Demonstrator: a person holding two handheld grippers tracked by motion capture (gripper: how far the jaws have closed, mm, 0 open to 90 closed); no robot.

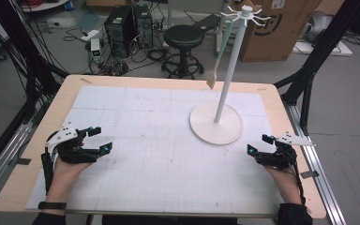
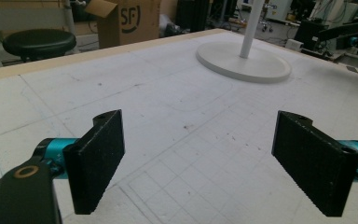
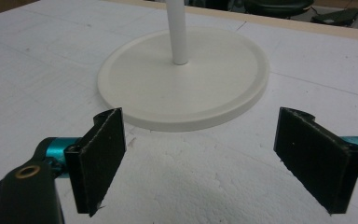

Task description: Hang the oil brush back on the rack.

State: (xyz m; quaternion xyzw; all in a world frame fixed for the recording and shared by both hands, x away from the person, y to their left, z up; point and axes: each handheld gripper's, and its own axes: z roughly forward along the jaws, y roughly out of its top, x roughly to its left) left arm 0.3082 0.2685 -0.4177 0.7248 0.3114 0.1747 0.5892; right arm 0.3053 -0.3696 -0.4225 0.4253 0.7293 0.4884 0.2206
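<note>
A white stand (image 1: pixel 226 75) with a round base (image 1: pixel 215 124) rises from the right half of the table; its top carries a ring of hooks (image 1: pixel 246 14). From one hook hangs a utensil with a pale green handle and a wooden blade (image 1: pixel 218 58). My left gripper (image 1: pixel 99 139) rests open near the table's left edge, nothing between its jaws. My right gripper (image 1: pixel 258 144) is open near the right edge, just right of the base. The base (image 3: pixel 182 77) lies close ahead in the right gripper view and farther off as the base (image 2: pixel 243 62) in the left gripper view.
The white gridded mat (image 1: pixel 159 145) covers a wooden table (image 1: pixel 61 101). Behind the table stand a black stool (image 1: pixel 183 40), computer towers (image 1: pixel 126 28) and a cardboard box (image 1: pixel 274 28). Black frame posts (image 1: pixel 309 70) flank the table on both sides.
</note>
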